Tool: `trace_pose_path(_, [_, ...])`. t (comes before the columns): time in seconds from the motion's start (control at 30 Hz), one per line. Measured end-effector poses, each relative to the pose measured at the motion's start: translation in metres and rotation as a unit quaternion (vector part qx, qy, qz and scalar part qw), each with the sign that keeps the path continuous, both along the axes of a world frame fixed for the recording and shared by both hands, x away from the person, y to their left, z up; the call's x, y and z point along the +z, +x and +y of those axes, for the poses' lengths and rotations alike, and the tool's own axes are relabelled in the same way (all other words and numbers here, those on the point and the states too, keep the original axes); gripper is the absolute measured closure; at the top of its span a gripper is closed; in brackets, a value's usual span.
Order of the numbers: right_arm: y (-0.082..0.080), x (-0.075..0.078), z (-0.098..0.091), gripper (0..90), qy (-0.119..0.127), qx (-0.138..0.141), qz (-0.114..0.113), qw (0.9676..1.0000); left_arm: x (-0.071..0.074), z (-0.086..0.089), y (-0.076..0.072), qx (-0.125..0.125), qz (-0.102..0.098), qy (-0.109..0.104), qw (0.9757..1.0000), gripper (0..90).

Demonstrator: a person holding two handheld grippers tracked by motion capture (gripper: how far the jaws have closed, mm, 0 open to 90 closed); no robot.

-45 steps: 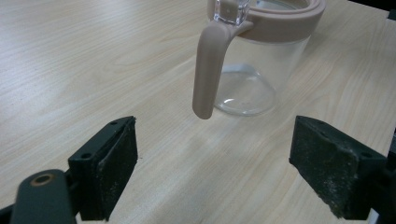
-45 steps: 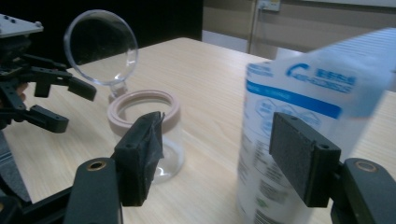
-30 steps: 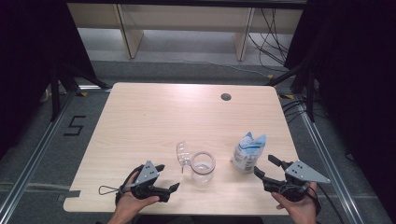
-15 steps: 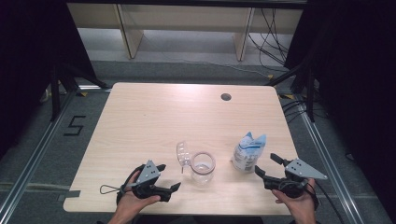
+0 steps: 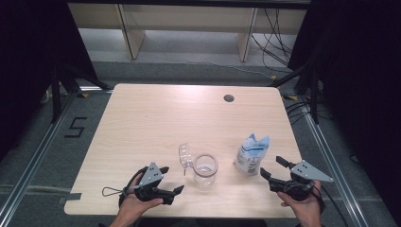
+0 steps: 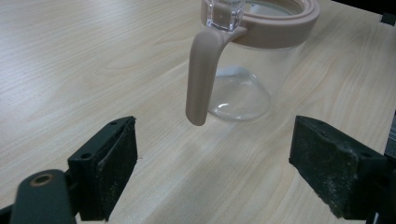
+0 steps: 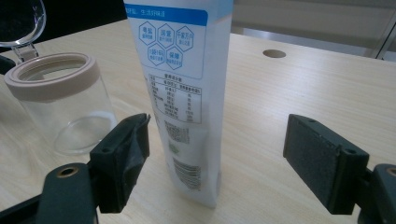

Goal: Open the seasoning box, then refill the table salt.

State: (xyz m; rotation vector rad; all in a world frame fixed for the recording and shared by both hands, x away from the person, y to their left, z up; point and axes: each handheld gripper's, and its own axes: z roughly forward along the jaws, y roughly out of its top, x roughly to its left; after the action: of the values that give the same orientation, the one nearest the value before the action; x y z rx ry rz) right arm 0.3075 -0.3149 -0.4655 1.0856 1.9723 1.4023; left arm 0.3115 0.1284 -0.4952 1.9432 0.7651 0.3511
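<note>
At the near left of the table (image 5: pixel 142 123) the left gripper (image 5: pixel 171 179) rests with its jaws spread and empty, aimed at the clear jar (image 5: pixel 205 170) just ahead, whose beige-rimmed mouth stands open with the lid (image 5: pixel 185 156) hinged back. Right of the jar stands an upright white-and-blue pouch (image 5: pixel 250 153), seemingly unopened. The right gripper (image 5: pixel 273 167), also spread wide and empty, faces it, so nothing appears started: grasping and any pouring remain.

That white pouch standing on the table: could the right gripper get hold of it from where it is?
Probably yes: the pouch stands upright just ahead of the right gripper, whose jaws are open wider than it, nothing between.
</note>
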Motion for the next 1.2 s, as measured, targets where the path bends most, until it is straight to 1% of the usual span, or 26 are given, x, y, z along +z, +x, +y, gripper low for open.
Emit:
trace_pose_path(0.07, [0.001, -0.001, 0.0, 23.6, -0.004, 0.001, -0.004, 1.0, 0.0, 0.0, 0.0, 0.002, 0.001, -0.001, 1.0, 14.7])
trace_pose_path(0.1, [0.002, -0.001, -0.001, 23.5, -0.015, 0.001, -0.013, 0.9998, 0.001, 0.001, 0.0, -0.001, -0.004, 0.003, 1.0, 14.7])
trace_pose_path(0.13, [0.003, -0.001, -0.002, 23.5, -0.017, 0.002, -0.015, 0.9997, 0.0, 0.0, 0.0, 0.001, 0.0, -0.001, 1.0, 14.7])
trace_pose_path(0.17, [0.003, -0.001, -0.001, 23.4, -0.01, -0.001, -0.007, 0.9999, 0.0, 0.0, 0.001, 0.001, 0.0, -0.001, 1.0, 14.7])
trace_pose_path(0.23, [0.003, -0.002, -0.001, 23.1, -0.012, -0.001, 0.0, 0.9999, 0.0, -0.001, 0.001, 0.003, 0.001, -0.003, 1.0, 14.7])
trace_pose_path(0.27, [0.005, -0.003, -0.001, 22.6, -0.008, 0.0, 0.008, 0.9999, 0.0, -0.001, 0.001, 0.001, 0.0, -0.002, 1.0, 14.7])
trace_pose_path(0.3, [0.007, -0.004, -0.003, 22.1, -0.018, 0.002, -0.008, 0.9998, 0.001, -0.001, 0.0, 0.002, 0.002, -0.001, 1.0, 14.7])
trace_pose_path(0.33, [0.007, -0.004, -0.003, 22.1, -0.018, 0.002, -0.008, 0.9998, 0.001, -0.001, 0.0, 0.002, 0.002, -0.001, 1.0, 14.7])
trace_pose_path(0.37, [0.007, -0.004, 0.0, 20.7, -0.008, -0.003, 0.009, 0.9999, 0.001, 0.0, 0.001, -0.003, -0.004, 0.012, 0.9999, 14.7])
trace_pose_path(0.4, [0.008, -0.005, 0.0, 19.9, -0.005, 0.0, 0.003, 1.0, 0.0, -0.002, 0.001, 0.0, -0.001, 0.0, 1.0, 14.7])
trace_pose_path(0.47, [0.01, -0.005, 0.0, 18.6, -0.011, 0.005, -0.001, 0.9999, 0.0, -0.002, 0.0, 0.0, -0.002, 0.0, 1.0, 14.7])
trace_pose_path(0.5, [0.013, -0.006, 0.001, 14.6, -0.017, 0.007, -0.004, 0.9998, 0.0, 0.0, 0.001, -0.007, -0.004, 0.002, 1.0, 14.7])
trace_pose_path(0.53, [0.013, -0.006, 0.001, 14.6, -0.017, 0.007, -0.004, 0.9998, 0.0, 0.0, 0.001, -0.007, -0.004, 0.002, 1.0, 14.7])
trace_pose_path(0.57, [0.013, -0.006, 0.004, 14.7, -0.011, 0.001, 0.007, 0.9999, 0.0, 0.0, 0.0, 0.0, 0.006, -0.008, 1.0, 14.7])
trace_pose_path(0.6, [0.014, -0.007, 0.006, 15.6, -0.007, -0.002, 0.011, 0.9999, 0.0, 0.0, 0.0, 0.002, 0.002, -0.005, 1.0, 14.7])
trace_pose_path(0.67, [0.016, -0.007, 0.007, 15.1, -0.012, 0.003, 0.004, 0.9999, 0.0, 0.002, 0.0, 0.0, -0.003, 0.001, 1.0, 14.8])
trace_pose_path(0.7, [0.017, -0.007, 0.008, 15.4, -0.021, 0.006, 0.004, 0.9997, 0.0, 0.002, -0.001, 0.002, 0.0, -0.004, 1.0, 14.8])
trace_pose_path(0.73, [0.018, -0.007, 0.009, 15.2, -0.031, 0.012, -0.004, 0.9994, 0.0, 0.002, -0.001, 0.002, -0.002, -0.001, 1.0, 14.8])
trace_pose_path(0.77, [0.018, -0.008, 0.014, 15.3, -0.025, 0.009, 0.008, 0.9996, 0.0, 0.003, -0.001, 0.003, -0.003, 0.0, 1.0, 14.8])
trace_pose_path(0.8, [0.019, -0.008, 0.014, 15.3, -0.029, 0.015, 0.003, 0.9995, -0.001, 0.003, -0.001, 0.004, -0.004, 0.003, 1.0, 14.8])
trace_pose_path(0.83, [0.022, -0.008, 0.014, 15.2, -0.024, 0.025, -0.002, 0.9994, -0.001, 0.004, -0.001, 0.002, -0.004, 0.009, 0.9999, 14.8])
trace_pose_path(0.9, [0.022, -0.008, 0.014, 15.2, -0.029, 0.024, -0.001, 0.9993, -0.001, 0.004, -0.001, 0.003, -0.006, 0.006, 1.0, 14.8])
trace_pose_path(0.93, [0.022, -0.009, 0.015, 15.2, -0.029, 0.02, -0.001, 0.9994, -0.001, 0.003, -0.002, 0.007, -0.002, -0.002, 1.0, 14.8])
trace_pose_path(1.0, [0.026, -0.009, 0.015, 15.3, -0.033, 0.026, 0.004, 0.9991, -0.001, 0.004, -0.003, 0.009, -0.003, 0.001, 1.0, 14.9])
trace_pose_path(1.07, [0.029, -0.011, 0.018, 15.3, -0.025, 0.027, 0.005, 0.9993, -0.001, 0.004, -0.003, 0.009, -0.003, 0.003, 0.9999, 14.9])
trace_pose_path(1.2, [0.036, -0.013, 0.02, 15.3, -0.034, 0.033, 0.006, 0.9989, -0.001, 0.004, -0.003, 0.013, -0.001, -0.002, 0.9999, 14.8])
